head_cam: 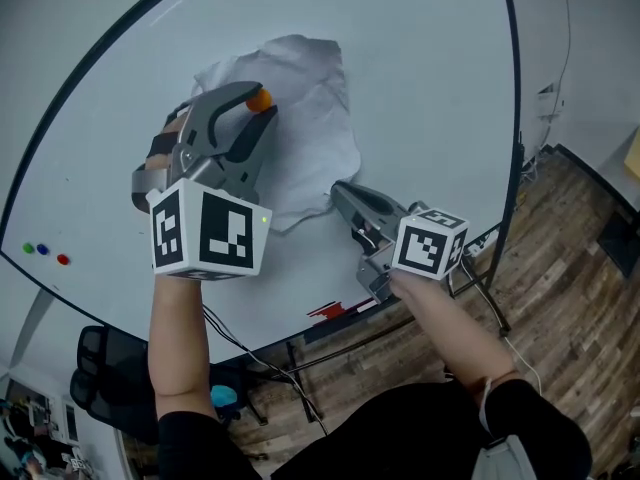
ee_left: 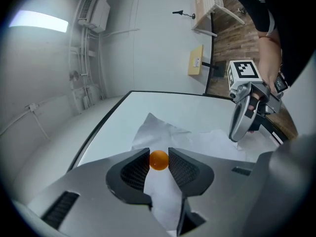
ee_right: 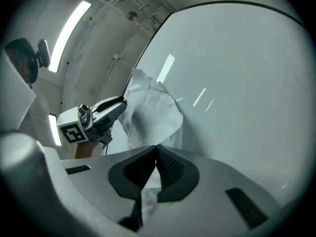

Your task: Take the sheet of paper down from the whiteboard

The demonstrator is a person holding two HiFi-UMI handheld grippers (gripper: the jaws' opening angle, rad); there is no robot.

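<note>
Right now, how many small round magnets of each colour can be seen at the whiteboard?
Orange magnet: 1, between the pads of the left hand-held gripper
Green magnet: 1
Blue magnet: 1
Red magnet: 1
Total: 4

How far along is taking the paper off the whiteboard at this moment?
Nothing is off yet: the sheet of paper lies crumpled against the whiteboard. In hand: the left gripper grips the orange magnet over the sheet, and the right gripper is shut on its lower edge. Left: lift the magnet away and pull the sheet clear.
</note>
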